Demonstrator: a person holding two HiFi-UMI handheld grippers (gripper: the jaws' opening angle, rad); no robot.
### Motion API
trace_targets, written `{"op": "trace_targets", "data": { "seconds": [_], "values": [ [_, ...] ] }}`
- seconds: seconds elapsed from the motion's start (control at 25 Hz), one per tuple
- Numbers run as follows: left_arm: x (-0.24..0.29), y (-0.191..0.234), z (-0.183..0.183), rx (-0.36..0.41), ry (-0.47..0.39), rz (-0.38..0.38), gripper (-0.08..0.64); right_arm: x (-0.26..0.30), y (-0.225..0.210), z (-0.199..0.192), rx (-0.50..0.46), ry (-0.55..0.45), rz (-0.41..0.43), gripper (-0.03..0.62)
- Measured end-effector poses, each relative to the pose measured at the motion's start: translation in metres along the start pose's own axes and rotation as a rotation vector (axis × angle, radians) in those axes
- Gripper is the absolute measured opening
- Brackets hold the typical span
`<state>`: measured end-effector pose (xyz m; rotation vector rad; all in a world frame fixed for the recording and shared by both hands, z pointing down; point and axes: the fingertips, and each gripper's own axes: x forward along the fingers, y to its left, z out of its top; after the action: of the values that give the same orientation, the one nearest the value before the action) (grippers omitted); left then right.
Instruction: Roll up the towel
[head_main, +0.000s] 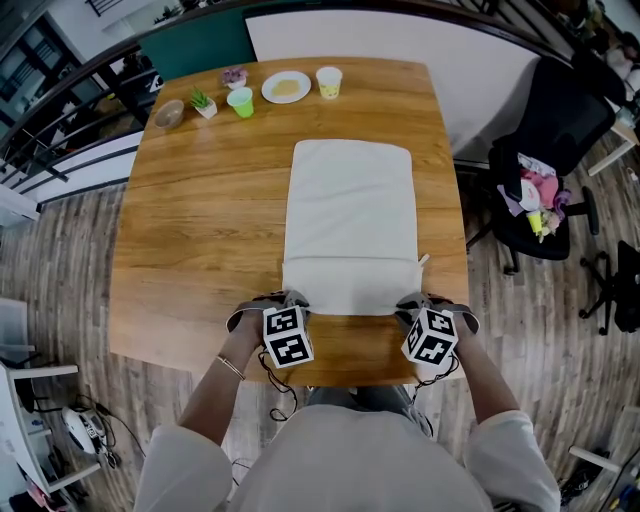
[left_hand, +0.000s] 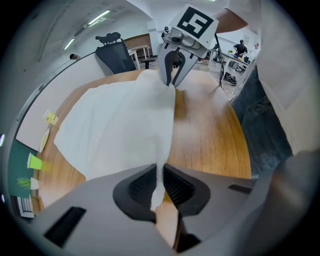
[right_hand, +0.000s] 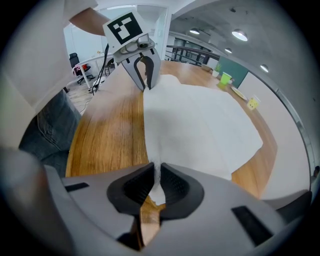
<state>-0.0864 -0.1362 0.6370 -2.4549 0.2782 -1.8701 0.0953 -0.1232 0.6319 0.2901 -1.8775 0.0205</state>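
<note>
White towel (head_main: 350, 215) lay flat along the middle of the wooden table (head_main: 190, 230), with its near end folded over into a low band at the person's side. The left gripper (left_hand: 159, 184) was clamped on that band's left corner and the right gripper (right_hand: 156, 180) on its right corner, with cloth pinched between each pair of pads. A green cup (head_main: 240, 101) and a plate (head_main: 286, 87) stood at the far edge, well apart from the towel.

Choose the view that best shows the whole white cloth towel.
The head view: the white cloth towel lies whole on the wooden table, its near edge folded over. Each gripper view shows only a skewed stretch running from the corner pinched in the left tool or right tool.
</note>
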Motion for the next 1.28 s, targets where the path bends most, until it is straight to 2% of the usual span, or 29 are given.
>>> {"op": "trace_targets", "data": {
  "seconds": [0.12,0.4,0.6,0.76,0.84,1.04,1.28],
  "values": [
    [0.001,0.002,0.0,-0.002,0.006,0.02,0.025,0.0,0.0,0.0,0.009,0.009,0.0,0.038],
    [-0.007,-0.002,-0.002,-0.072,-0.011,0.002,0.02,-0.009,0.009,-0.001,0.074,0.002,0.009,0.014],
    [-0.026,-0.028,-0.003,-0.121,-0.045,-0.098,0.018,-0.025,0.035,-0.002,0.104,-0.012,0.071,0.012],
    [-0.043,-0.049,-0.005,-0.12,-0.058,-0.165,0.018,-0.044,0.059,0.002,0.118,-0.02,0.139,0.011],
    [-0.052,-0.055,-0.006,-0.114,-0.063,-0.173,0.018,-0.057,0.067,0.006,0.12,-0.034,0.16,0.011],
    [-0.077,-0.042,-0.003,-0.09,-0.082,-0.114,0.019,-0.089,0.057,0.022,0.128,-0.092,0.131,0.011],
    [-0.101,0.016,0.019,-0.058,-0.113,-0.021,0.02,-0.108,0.001,0.032,0.125,-0.118,0.043,0.011]
  ]
}}
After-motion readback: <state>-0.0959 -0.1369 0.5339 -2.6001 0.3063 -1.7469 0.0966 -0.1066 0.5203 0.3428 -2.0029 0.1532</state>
